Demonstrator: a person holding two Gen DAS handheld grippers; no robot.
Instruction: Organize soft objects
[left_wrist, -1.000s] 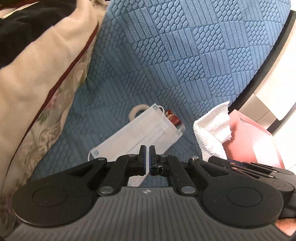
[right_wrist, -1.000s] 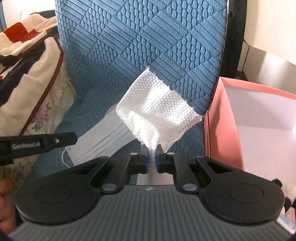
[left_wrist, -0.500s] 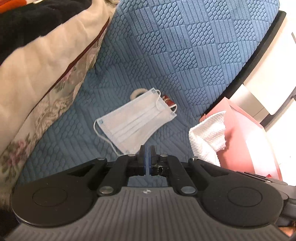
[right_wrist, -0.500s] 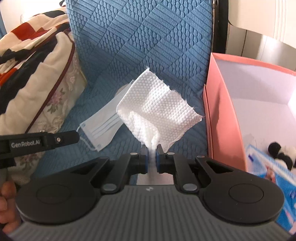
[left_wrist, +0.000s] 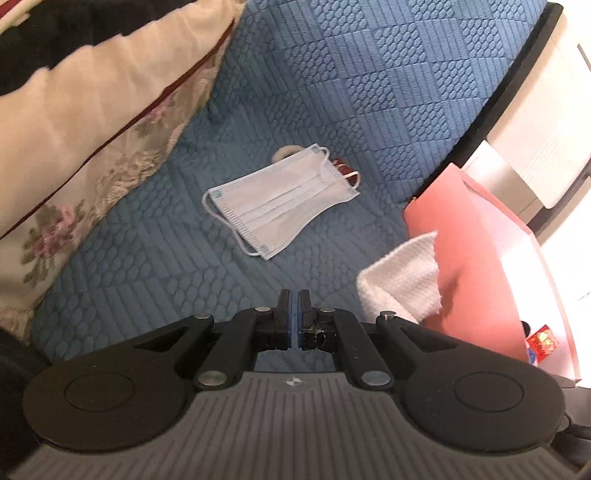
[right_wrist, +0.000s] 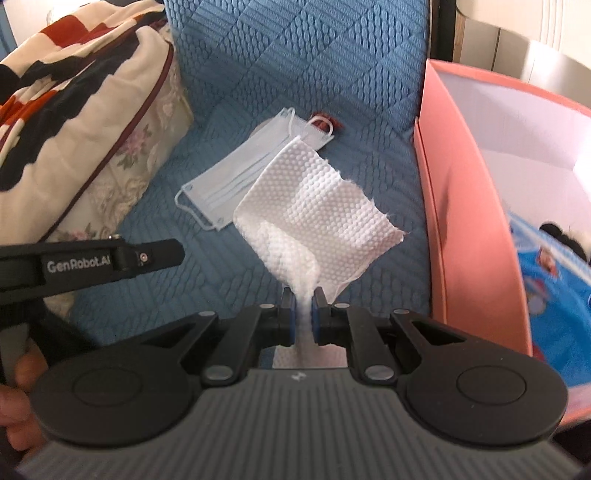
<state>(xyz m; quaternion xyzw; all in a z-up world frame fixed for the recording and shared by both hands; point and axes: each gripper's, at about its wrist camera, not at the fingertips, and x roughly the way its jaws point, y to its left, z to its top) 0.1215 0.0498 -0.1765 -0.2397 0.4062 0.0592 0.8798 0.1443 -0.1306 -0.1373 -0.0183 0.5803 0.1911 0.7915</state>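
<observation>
Blue quilted fabric (right_wrist: 332, 66), stitched in squares of ribs and ovals, covers the seat and backrest that fill both views. At the middle of the right wrist view a white dimpled paper cloth (right_wrist: 317, 210) hangs bunched from the right gripper (right_wrist: 303, 308), whose jaws pinch its gathered end between the blue pads; the rest fans out toward twelve o'clock above the seat. In the left wrist view the same cloth (left_wrist: 402, 273) shows at about three o'clock, in front of the wall of the pink box (left_wrist: 476, 258).

Behind the cloth, at about eleven o'clock of it in the right view, a pale blue face mask (right_wrist: 236, 173) lies flat on the seat, partly hidden by the cloth. At the mask's far end a small red item (right_wrist: 328, 125) peeks out under an ear loop; what it is I cannot tell. The left view also shows a beige ring (left_wrist: 286, 151) half under the mask (left_wrist: 280, 206).

Toward three o'clock in the right view stands the open pink box (right_wrist: 461, 206), with a blue printed packet (right_wrist: 554, 280) and something black and white and fuzzy inside.

At nine o'clock lies a cream floral cushion (right_wrist: 122, 122). The left gripper (left_wrist: 294, 295) has its jaws pressed together on nothing, above the bare seat. Its side reaches into the right view at eight o'clock, and a hand (right_wrist: 18, 398) shows at the lower left edge.
</observation>
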